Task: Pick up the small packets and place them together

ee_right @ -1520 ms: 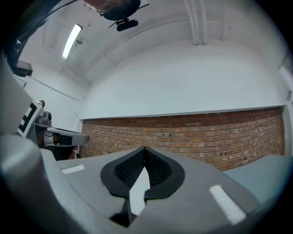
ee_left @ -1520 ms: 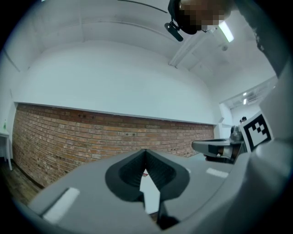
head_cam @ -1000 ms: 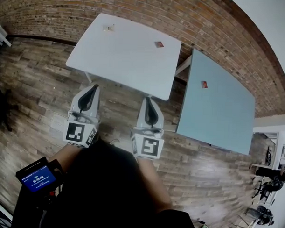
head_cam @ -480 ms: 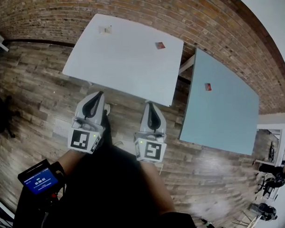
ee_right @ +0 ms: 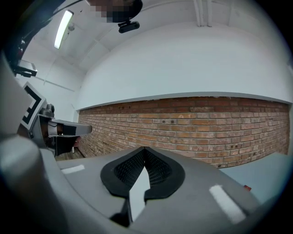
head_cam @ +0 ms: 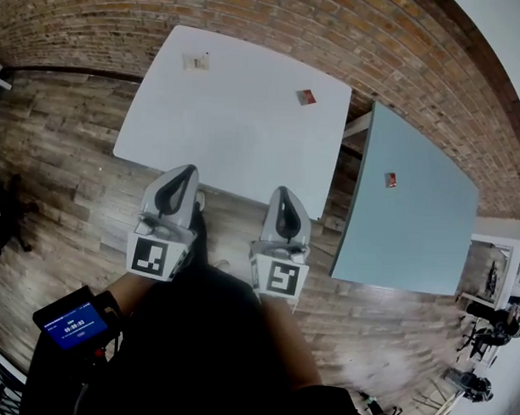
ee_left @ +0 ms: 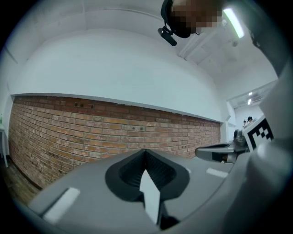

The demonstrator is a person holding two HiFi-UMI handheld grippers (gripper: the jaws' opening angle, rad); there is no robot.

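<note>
The brick wall (head_cam: 376, 45) runs behind the work area, and the wooden floor (head_cam: 57, 170) lies below it. Two benches stand against the wall. The white bench (head_cam: 238, 116) is the larger, and the blue-grey bench (head_cam: 413, 225) stands just beside it to the right, set at an angle.

The person stands at the near edge of the white bench with both forearms extended. The left gripper (head_cam: 186, 170) and the right gripper (head_cam: 282, 192) are held side by side and apart, both pointing level at the wall. From the head view, their tips reach the bench's near edge. Each gripper has its jaws pressed together at the tips, with nothing between them.

A small blue-lit screen (head_cam: 69, 323) sits by the left forearm.

Three packets lie well apart:
- The pale packet (head_cam: 195, 62) is at the far left corner of the white bench.
- The red packet (head_cam: 306, 97) is near the far right corner of the white bench.
- The second red packet (head_cam: 391, 179) is on the blue-grey bench.
</note>
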